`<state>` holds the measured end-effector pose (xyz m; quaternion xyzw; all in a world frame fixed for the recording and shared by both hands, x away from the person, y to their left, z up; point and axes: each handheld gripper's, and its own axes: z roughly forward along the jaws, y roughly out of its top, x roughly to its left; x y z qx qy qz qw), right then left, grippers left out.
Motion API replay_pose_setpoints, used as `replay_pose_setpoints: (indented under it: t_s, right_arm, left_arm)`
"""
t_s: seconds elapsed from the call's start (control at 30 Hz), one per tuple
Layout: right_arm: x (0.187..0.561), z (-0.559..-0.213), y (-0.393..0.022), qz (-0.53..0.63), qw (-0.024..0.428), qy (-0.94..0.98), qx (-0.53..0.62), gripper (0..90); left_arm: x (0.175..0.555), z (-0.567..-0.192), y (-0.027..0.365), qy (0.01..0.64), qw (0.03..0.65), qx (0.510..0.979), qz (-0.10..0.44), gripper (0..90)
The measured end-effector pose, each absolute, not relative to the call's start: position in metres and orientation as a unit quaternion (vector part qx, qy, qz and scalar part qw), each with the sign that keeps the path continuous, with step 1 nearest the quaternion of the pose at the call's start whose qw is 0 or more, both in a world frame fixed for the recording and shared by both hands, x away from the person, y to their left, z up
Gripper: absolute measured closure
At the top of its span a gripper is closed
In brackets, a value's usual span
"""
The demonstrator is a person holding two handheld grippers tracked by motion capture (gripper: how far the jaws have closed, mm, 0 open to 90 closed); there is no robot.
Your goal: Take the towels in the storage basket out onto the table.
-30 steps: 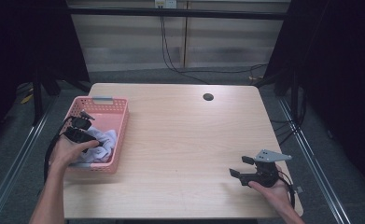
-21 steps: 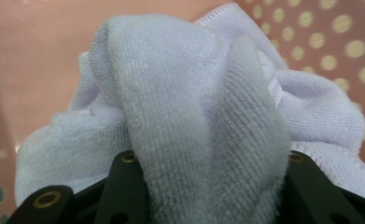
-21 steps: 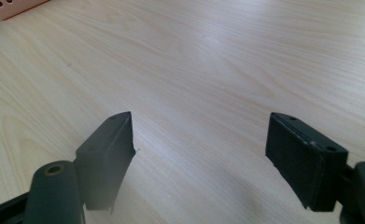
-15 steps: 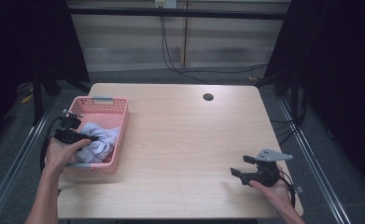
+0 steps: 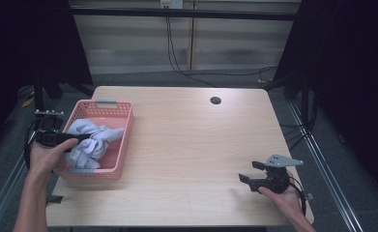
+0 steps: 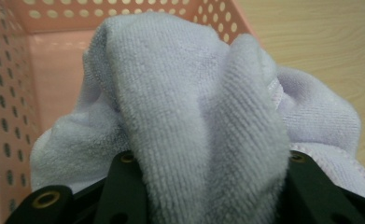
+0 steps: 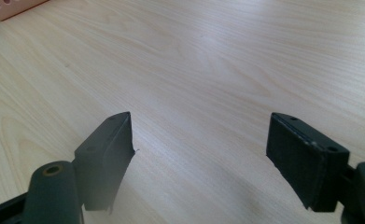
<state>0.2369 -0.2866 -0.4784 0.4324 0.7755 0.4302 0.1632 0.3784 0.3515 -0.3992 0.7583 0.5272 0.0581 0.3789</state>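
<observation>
A crumpled pale lavender towel (image 5: 98,137) lies in a pink perforated basket (image 5: 124,140) at the table's left side. My left gripper (image 5: 75,140) reaches into the basket from the left; its jaws have just been closing and now pinch a thick fold of the towel (image 6: 194,112), which bulges up between them. The basket's pink wall (image 6: 12,93) stands behind the cloth. My right gripper (image 5: 249,171) rests low over the table near the front right corner. In the right gripper view it (image 7: 201,154) stands open, with bare wood between its jaws.
The light wooden table (image 5: 186,145) has a small dark round hole (image 5: 215,100) near its far edge. A corner of the pink basket (image 7: 7,7) shows far off in the right gripper view. Dark curtains and floor rails surround the table.
My left gripper has shut on a fold of the towel and drawn back to the left and upward, pulling the cloth up with it. The right hand has stayed still.
</observation>
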Motion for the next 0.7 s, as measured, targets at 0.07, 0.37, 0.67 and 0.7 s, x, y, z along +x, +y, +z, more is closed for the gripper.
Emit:
replay_pose_setpoints:
  t_s: [0.07, 0.37, 0.67, 0.7]
  right_arm:
    - [0.237, -0.478, -0.287, 0.431, 0.164, 0.775, 0.432, 22.4]
    - [0.236, -0.477, -0.288, 0.432, 0.163, 0.773, 0.435, 22.4]
    - [0.237, -0.478, -0.289, 0.431, 0.162, 0.774, 0.435, 22.4]
    - [0.237, -0.478, -0.289, 0.431, 0.162, 0.774, 0.435, 22.5]
  left_arm:
    - [0.378, -0.395, 0.352, 0.528, 0.38, 0.757, 0.057, 60.5]
    - [0.377, -0.377, 0.359, 0.526, 0.388, 0.754, 0.071, 60.5]
    - [0.376, -0.363, 0.365, 0.528, 0.402, 0.744, 0.077, 60.5]
    - [0.376, -0.361, 0.365, 0.527, 0.399, 0.746, 0.078, 60.5]
